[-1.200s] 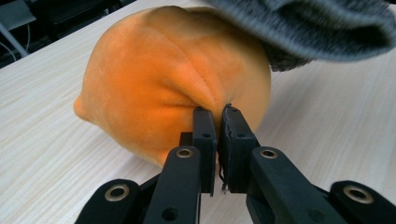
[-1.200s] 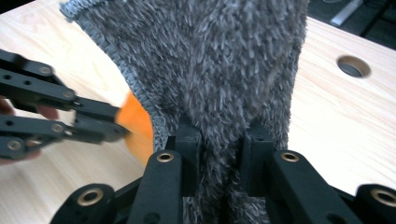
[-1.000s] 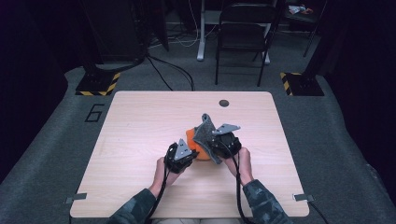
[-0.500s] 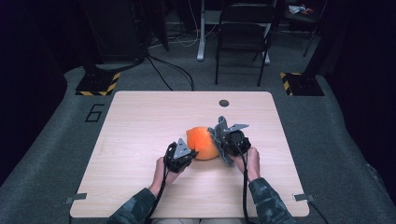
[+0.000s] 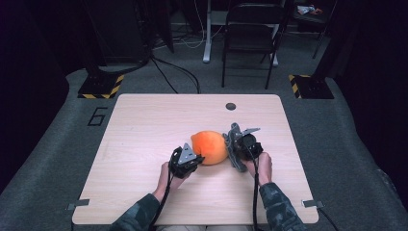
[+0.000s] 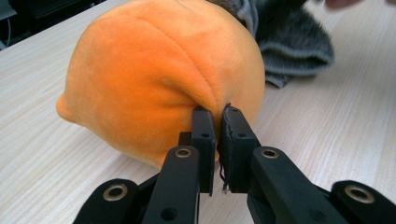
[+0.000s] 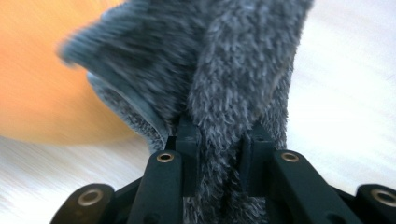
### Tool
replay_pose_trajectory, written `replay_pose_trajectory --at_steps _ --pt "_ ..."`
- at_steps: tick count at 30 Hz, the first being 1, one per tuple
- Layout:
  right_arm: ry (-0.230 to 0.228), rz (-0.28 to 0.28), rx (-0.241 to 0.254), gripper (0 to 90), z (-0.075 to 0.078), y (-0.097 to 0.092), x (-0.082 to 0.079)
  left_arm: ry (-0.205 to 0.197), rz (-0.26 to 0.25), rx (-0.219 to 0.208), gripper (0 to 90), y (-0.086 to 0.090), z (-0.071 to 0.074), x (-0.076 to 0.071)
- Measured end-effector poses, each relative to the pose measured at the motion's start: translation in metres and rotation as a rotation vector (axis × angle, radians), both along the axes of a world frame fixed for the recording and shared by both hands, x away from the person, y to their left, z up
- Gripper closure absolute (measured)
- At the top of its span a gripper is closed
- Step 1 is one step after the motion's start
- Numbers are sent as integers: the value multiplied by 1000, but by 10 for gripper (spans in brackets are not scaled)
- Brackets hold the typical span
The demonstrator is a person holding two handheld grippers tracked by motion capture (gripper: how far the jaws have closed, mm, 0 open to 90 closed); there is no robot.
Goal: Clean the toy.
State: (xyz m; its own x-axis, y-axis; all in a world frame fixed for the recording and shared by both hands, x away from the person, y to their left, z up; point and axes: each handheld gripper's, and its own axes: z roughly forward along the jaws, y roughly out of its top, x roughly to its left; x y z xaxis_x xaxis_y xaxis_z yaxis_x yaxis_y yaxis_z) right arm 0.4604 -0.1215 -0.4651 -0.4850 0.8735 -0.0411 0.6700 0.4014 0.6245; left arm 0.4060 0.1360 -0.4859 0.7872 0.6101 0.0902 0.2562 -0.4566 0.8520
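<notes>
My left gripper [image 5: 188,159] is pinched tight on a fold of the orange plush ball [image 5: 210,147], which rests on the wooden table [image 5: 144,125] near its middle. The pinched seam shows in the left gripper view, jaws almost meeting on the fabric. My right gripper [image 5: 237,149], just on the ball's other side, clamps a fuzzy grey cloth [image 7: 233,84]; its jaws have just been closing a little with the cloth between them. The cloth lies against the ball [image 6: 159,74], apart from my left jaws [image 6: 215,140]. Around the ball the tabletop is bare wood out to every edge; a small dark round grommet [image 5: 231,106] sits well beyond it, near the far edge. Past that edge stands a folding chair [image 5: 250,38] on the grey floor.
</notes>
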Motion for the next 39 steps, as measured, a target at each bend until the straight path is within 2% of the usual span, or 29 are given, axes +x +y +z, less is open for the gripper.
replay_pose_trajectory --at_steps 1,4,7,9,12,14,16,21,29,36,39 --pt "-27 -4 16 734 9 0 -3 -3 -2 3 848 0 0 0" --pt "-81 34 64 735 30 4 -12 -6 -7 10 848 -1 0 -1" --pt "-128 107 123 734 51 20 -24 -6 -6 8 848 -1 0 -1" --pt "-152 152 110 732 55 32 -31 -8 -8 7 848 -1 0 -1" --pt "-150 219 76 729 54 53 -39 -8 -9 9 848 -1 0 -1" --pt "-141 230 38 726 51 59 -41 -5 -8 11 848 -1 0 -1" --pt "-141 238 32 722 45 61 -38 -5 -9 12 848 -1 0 0" --pt "-140 221 17 717 41 55 -35 -9 -12 14 847 -2 0 -1" --pt "-103 163 25 709 33 39 -25 -6 -7 15 847 -2 -1 0" --pt "-38 83 23 707 15 19 -11 0 -1 11 847 -1 -1 1" --pt "-3 61 3 707 3 12 -6 -5 -4 13 846 -1 -1 1"
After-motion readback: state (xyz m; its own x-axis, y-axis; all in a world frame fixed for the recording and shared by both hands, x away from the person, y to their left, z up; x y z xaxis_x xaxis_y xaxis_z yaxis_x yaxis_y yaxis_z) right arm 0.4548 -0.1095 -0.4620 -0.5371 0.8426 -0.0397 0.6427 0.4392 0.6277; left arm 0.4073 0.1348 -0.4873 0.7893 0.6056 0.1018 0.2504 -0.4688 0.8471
